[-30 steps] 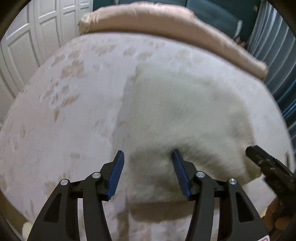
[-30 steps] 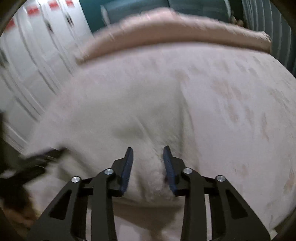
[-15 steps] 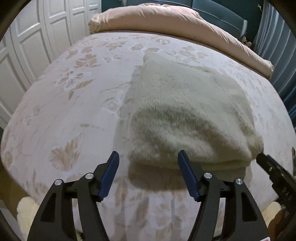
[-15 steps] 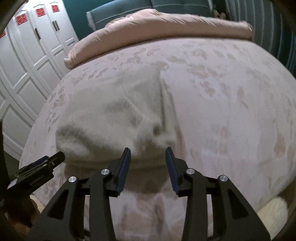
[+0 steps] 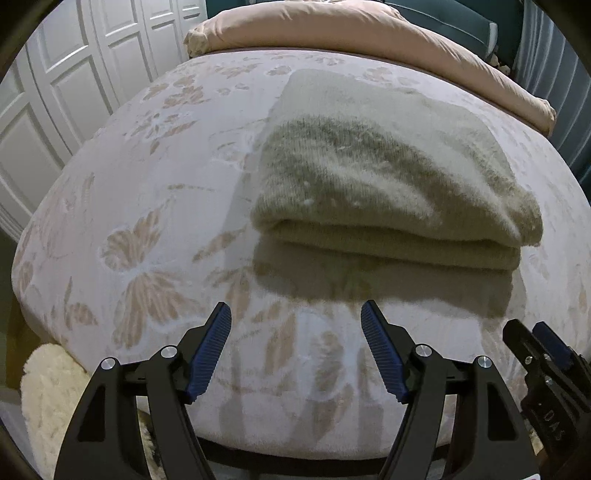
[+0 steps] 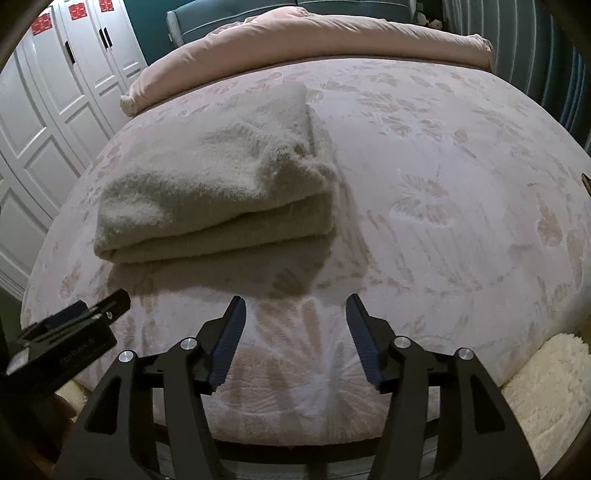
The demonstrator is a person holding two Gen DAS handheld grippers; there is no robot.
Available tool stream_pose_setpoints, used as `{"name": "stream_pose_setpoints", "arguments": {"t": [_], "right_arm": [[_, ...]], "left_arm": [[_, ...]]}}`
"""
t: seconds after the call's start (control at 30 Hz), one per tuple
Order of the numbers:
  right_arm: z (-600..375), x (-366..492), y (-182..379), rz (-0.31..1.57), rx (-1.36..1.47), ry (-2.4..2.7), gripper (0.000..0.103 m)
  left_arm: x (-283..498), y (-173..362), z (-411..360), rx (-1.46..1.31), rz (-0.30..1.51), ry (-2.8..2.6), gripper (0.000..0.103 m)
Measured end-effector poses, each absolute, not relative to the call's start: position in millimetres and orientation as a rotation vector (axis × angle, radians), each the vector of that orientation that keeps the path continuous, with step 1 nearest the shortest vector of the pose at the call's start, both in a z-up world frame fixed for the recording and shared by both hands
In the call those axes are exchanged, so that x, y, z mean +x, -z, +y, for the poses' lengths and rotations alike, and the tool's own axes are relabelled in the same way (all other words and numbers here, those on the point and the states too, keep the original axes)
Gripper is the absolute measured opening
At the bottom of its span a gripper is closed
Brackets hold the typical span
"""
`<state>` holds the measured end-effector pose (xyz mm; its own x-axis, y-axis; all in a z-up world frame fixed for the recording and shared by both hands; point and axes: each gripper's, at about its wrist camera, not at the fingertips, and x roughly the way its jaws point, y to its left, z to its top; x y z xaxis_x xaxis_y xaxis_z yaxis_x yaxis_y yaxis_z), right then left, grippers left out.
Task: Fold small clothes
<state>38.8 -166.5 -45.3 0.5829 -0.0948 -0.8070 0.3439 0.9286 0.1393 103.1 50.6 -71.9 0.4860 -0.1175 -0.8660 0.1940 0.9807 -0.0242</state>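
One folded sweater (image 5: 388, 177), two grippers, one bed (image 5: 147, 206).

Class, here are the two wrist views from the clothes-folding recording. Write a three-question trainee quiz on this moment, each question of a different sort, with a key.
1. True or false: the left hand-held gripper is clamped on the folded cream sweater.
2. Multiple choice: the sweater lies on A) a wooden table, B) the floral bedspread, C) the pink duvet.
3. Fill in: the right hand-held gripper has its jaws ____.

Key: 1 false; 2 B; 3 open.
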Motion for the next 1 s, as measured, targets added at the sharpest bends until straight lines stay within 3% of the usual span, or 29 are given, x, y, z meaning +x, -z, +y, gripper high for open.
{"name": "stream_pose_setpoints", "arguments": {"t": [0.07,0.2,0.33,0.47,0.63,1.0], "right_arm": [[-166,38,46,0.906,0.284,0.264,0.061],[-164,36,55,0.899,0.258,0.281,0.062],[-162,33,73,0.907,0.240,0.295,0.069],[-151,31,81,0.872,0.152,0.296,0.085],[-143,28,89,0.829,0.115,0.329,0.098],[-137,26,92,0.814,0.099,0.360,0.098]], "left_arm": [[101,76,52,0.086,1.049,0.184,0.071],[97,91,53,0.104,1.063,0.177,0.074],[89,99,54,0.118,1.009,0.173,0.082],[82,105,55,0.116,0.964,0.162,0.092],[71,109,56,0.116,0.897,0.169,0.093],[63,113,58,0.090,0.816,0.143,0.098]]}}
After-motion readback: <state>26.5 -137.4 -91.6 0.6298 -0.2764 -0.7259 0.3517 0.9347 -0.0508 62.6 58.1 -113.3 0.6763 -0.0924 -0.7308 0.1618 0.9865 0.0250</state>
